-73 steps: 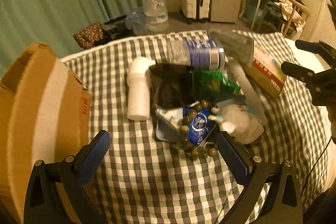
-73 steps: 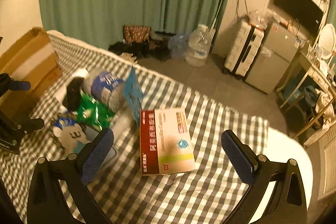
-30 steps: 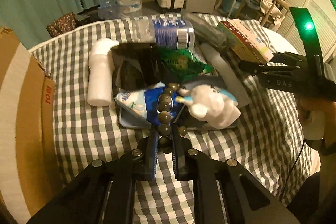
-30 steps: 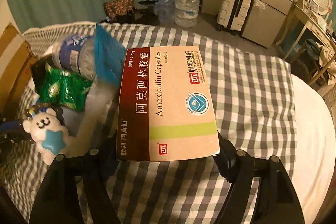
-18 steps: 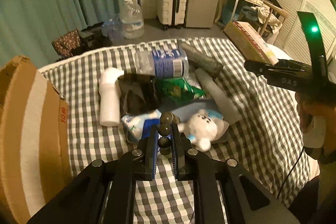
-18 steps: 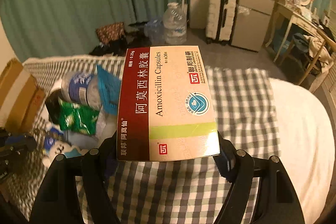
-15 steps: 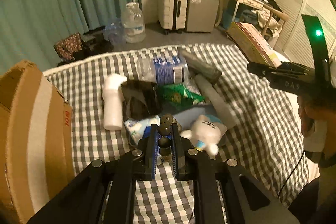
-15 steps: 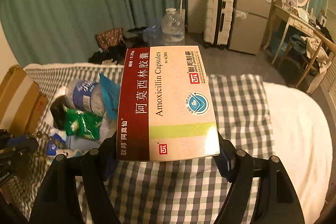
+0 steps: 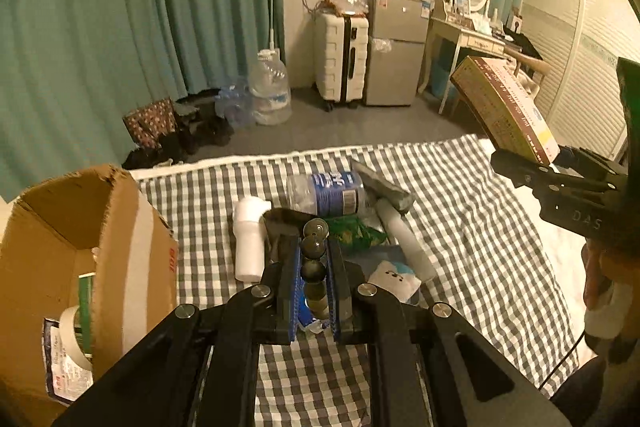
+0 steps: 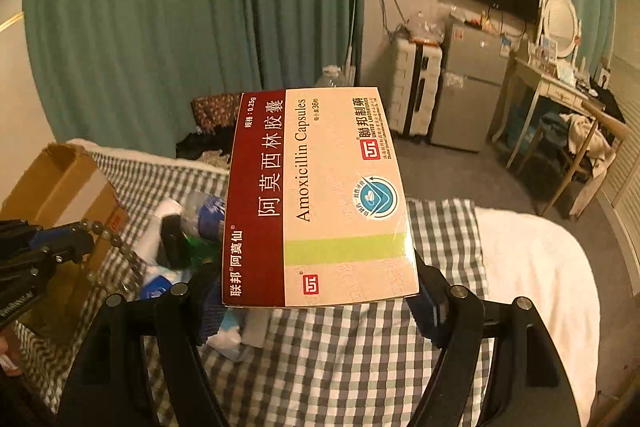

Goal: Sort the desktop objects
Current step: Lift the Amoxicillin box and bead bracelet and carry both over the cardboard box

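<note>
A checked cloth filled the lower frame, with teal curtains behind. At lower centre the left gripper pinched a bead bracelet above the clutter; at right, the raised right gripper clamped a medicine box.

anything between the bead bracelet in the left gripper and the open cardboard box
Nothing visible stands in the way. The left gripper holds the bead bracelet lifted above the checkered cloth, and the cardboard box sits open to its left. Only the box's near wall has to be cleared; a tape roll lies inside.
</note>
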A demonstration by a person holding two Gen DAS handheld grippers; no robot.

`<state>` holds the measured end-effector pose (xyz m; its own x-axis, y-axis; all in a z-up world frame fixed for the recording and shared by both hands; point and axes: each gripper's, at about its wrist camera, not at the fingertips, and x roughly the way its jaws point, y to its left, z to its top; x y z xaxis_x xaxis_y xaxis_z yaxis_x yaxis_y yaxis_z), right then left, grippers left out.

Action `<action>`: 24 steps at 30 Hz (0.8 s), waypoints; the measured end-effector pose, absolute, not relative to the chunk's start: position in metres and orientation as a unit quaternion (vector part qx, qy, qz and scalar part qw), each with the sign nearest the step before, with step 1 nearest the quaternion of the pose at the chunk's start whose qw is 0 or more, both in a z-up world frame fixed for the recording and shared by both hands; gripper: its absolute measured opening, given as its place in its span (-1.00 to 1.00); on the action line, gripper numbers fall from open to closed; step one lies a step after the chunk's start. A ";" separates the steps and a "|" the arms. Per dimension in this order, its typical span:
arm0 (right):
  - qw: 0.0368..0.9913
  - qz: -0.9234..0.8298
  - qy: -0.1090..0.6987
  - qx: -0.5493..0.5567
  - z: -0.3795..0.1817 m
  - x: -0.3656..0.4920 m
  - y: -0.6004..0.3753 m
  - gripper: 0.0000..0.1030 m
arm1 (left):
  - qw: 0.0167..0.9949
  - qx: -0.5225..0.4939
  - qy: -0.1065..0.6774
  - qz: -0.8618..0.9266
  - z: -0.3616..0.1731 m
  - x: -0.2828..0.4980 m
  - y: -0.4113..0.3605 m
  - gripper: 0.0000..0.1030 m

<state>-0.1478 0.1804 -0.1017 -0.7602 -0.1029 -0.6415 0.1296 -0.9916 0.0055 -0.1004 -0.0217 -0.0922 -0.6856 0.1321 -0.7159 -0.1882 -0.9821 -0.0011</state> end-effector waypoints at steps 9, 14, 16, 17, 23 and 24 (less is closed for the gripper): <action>0.045 -0.952 -0.012 0.303 -0.070 -0.118 0.172 0.46 | 0.078 -0.344 0.029 0.935 -0.059 -0.082 -0.030 -0.78; 0.033 -0.959 -0.035 0.280 -0.052 -0.103 0.170 0.46 | 0.074 -0.318 0.026 0.945 -0.038 -0.070 -0.038 -0.78; 0.030 -0.961 -0.041 0.272 -0.044 -0.098 0.168 0.46 | 0.064 -0.307 0.026 0.949 -0.031 -0.065 -0.040 -0.78; 0.032 -0.962 -0.043 0.267 -0.040 -0.096 0.166 0.46 | 0.062 -0.302 0.027 0.951 -0.027 -0.063 -0.042 -0.78; 0.032 -0.969 -0.029 0.244 -0.022 -0.084 0.143 0.46 | 0.052 -0.281 0.018 0.958 -0.008 -0.055 -0.057 -0.78; 0.034 -0.969 -0.028 0.242 -0.019 -0.084 0.139 0.46 | 0.051 -0.280 0.016 0.959 -0.007 -0.053 -0.060 -0.78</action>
